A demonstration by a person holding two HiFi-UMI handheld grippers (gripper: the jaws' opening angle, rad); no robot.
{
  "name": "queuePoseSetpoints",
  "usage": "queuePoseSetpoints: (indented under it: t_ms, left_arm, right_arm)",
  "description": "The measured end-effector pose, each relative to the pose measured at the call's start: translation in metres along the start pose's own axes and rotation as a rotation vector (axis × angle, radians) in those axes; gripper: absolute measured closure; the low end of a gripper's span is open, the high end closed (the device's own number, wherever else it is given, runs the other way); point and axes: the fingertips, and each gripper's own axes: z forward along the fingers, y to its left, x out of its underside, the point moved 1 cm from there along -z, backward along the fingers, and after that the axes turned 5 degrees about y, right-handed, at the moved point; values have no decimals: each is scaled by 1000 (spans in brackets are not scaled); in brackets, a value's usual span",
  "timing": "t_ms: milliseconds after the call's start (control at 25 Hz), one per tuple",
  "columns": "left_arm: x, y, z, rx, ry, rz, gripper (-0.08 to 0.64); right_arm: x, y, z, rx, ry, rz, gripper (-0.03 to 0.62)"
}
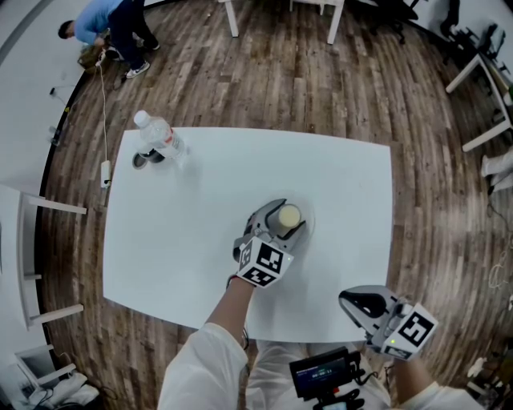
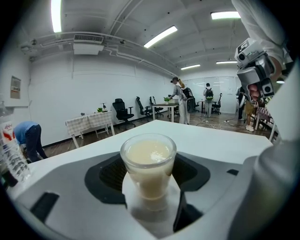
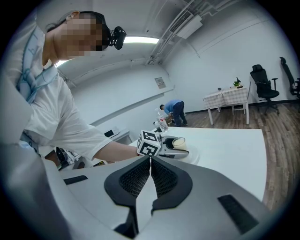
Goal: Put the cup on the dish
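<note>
A clear cup [image 1: 288,216] of pale creamy liquid stands upright on a white dish [image 1: 308,216] near the middle of the white table [image 1: 200,232]. My left gripper [image 1: 285,215] reaches in from below, its jaws on either side of the cup and closed against it. In the left gripper view the cup [image 2: 148,164] stands between the dark pads [image 2: 105,176] with the dish [image 2: 133,190] under it. My right gripper [image 1: 353,301] hangs off the table's near edge, shut and empty; its own view shows the jaws [image 3: 150,161] meeting, with the cup [image 3: 179,143] beyond.
A plastic water bottle [image 1: 158,136] stands at the table's far left corner beside a small dark object [image 1: 141,160]. A person [image 1: 108,24] bends over on the wooden floor beyond. White table legs [image 1: 334,20] show at the top, and a white frame [image 1: 28,256] at the left.
</note>
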Motion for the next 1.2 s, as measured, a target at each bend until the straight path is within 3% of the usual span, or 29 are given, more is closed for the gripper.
queuePoseSetpoints:
  t_ms: [1200]
  left_arm:
    - [-13, 1, -20, -15, -34, 0, 163]
  right_arm:
    - [-5, 5, -9, -8, -33, -28, 560]
